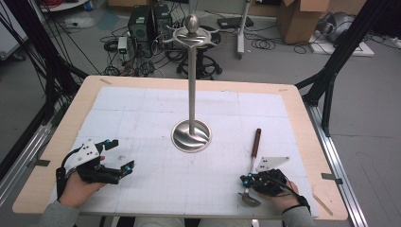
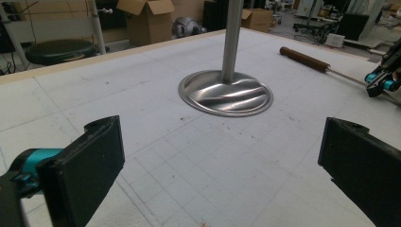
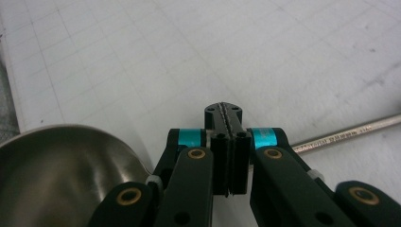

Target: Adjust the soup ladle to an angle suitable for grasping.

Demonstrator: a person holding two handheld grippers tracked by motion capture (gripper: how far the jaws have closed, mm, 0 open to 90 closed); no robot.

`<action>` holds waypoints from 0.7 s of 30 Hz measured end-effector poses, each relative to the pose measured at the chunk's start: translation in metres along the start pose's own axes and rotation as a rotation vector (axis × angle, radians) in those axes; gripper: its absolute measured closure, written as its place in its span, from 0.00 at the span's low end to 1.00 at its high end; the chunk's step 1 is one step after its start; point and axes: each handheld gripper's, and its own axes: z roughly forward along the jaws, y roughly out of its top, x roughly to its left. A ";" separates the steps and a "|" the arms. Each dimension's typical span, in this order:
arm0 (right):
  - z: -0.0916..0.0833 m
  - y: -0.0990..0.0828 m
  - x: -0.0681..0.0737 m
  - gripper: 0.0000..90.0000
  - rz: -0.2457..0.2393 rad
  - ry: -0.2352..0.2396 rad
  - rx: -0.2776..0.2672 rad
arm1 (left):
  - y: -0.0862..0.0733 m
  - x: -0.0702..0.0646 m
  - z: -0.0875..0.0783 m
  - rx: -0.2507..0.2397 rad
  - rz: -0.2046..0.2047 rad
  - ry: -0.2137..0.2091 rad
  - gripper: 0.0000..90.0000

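High view: wide worktop point(image 1: 118, 90), tall steel stand point(image 1: 191, 85) at its middle with hooks at the top. Ladle point(image 1: 254, 156) flat at the near right, wooden handle pointing away. Right tongs point(image 3: 229, 156) pressed together over its shank beside the bowl; left tongs point(image 2: 217, 163) spread, idle. Probably pickup underway; next, lifting toward a hook.

We cannot tell whether the closed right gripper point(image 3: 228, 116) clamps the thin steel shaft of the brown-handled metal ladle point(image 1: 253, 158); its body hides that stretch. The ladle's shiny bowl point(image 3: 56, 170), beside the gripper, is cut off by the right gripper view's edge.
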 end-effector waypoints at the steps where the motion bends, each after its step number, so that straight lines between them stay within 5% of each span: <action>1: -0.002 -0.002 -0.001 1.00 0.003 -0.002 -0.002 | 0.000 0.000 0.000 -0.001 0.000 -0.001 0.02; 15: -0.021 -0.022 -0.007 1.00 0.046 -0.006 -0.015 | 0.000 0.000 0.001 0.004 0.005 0.001 0.02; 18: -0.025 -0.022 -0.008 1.00 0.055 0.004 -0.063 | 0.000 0.000 0.001 0.003 0.003 0.003 0.02; 21: -0.033 -0.021 -0.013 1.00 0.068 -0.043 -0.116 | 0.000 0.000 0.002 0.004 -0.001 0.002 0.02</action>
